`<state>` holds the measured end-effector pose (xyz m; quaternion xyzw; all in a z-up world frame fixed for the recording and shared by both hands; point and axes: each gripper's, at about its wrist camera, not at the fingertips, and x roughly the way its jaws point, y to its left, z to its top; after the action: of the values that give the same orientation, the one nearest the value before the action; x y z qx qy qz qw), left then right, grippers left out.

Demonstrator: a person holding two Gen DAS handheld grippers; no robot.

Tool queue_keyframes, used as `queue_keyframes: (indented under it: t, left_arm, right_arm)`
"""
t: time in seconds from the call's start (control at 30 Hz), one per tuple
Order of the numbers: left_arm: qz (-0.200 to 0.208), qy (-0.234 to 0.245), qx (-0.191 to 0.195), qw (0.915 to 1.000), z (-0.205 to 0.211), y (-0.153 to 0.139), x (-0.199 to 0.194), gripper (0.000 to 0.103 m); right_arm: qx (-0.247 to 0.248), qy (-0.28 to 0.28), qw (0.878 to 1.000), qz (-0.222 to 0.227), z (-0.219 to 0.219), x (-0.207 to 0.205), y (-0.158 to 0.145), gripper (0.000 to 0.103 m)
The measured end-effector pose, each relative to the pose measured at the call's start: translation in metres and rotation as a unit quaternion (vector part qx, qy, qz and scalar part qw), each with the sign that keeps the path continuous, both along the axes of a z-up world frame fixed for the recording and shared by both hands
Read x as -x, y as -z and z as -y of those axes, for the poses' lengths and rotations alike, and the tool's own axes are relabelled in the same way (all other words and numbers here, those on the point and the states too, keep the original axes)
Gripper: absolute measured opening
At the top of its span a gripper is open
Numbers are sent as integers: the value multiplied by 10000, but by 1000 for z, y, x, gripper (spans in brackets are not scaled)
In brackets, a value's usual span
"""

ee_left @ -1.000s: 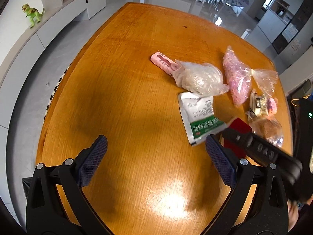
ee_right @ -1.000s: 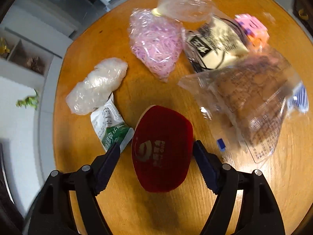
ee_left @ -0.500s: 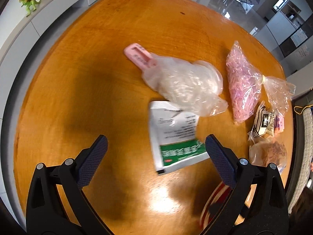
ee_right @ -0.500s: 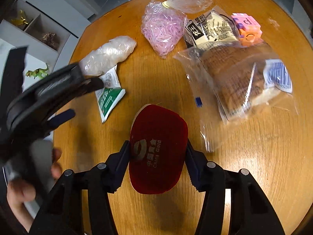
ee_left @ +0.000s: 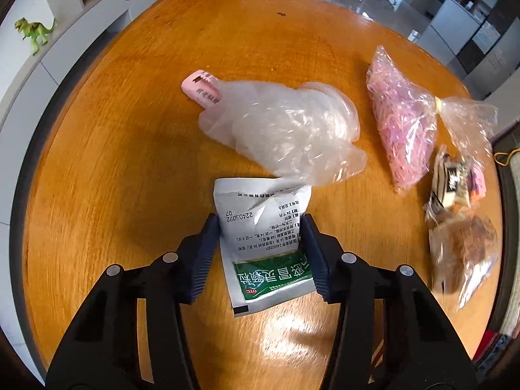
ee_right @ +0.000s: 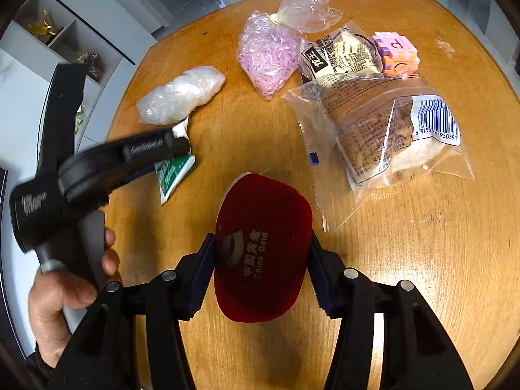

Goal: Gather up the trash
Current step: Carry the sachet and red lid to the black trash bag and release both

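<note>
On the table (ee_left: 130,169), the sachet (ee_left: 263,243) is clamped between the narrowed jaws of the left gripper (ee_left: 261,253), and the red pouch (ee_right: 261,247) is clamped by the right gripper (ee_right: 261,271).

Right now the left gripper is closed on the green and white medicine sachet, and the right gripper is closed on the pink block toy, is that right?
Not quite. The left gripper does grip the green and white medicine sachet. But the right wrist view shows the right gripper closed on a red China Gold pouch. The pink block toy sits untouched at the far side of the table.
</note>
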<state>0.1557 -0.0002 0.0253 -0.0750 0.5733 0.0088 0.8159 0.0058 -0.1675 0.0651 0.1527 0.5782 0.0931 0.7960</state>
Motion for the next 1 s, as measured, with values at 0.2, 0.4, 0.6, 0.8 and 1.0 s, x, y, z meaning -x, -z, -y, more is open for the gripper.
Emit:
queue_keyframes:
  t: [0.2, 0.4, 0.6, 0.8, 1.0]
  left_arm:
    - [273, 178, 129, 9994, -32, -16, 46, 49]
    - [546, 101, 137, 9984, -74, -31, 103, 49]
    - [739, -166, 201, 9969, -123, -39, 164, 49]
    - [923, -766, 237, 9925, -195, -42, 237, 49]
    - [1029, -1497, 167, 9832, -270, -36, 323, 49]
  right_arm:
    - [-76, -146, 9998, 117, -18, 22, -12, 55]
    - [-160, -421, 9987, 229, -55, 49, -24, 55]
    - [-303, -952, 9944, 343, -107, 79, -28, 55]
    - [-382, -1749, 9833, 332, -181, 126, -24, 56]
    - [-449, -2720, 9604, 398, -262, 178, -24, 56]
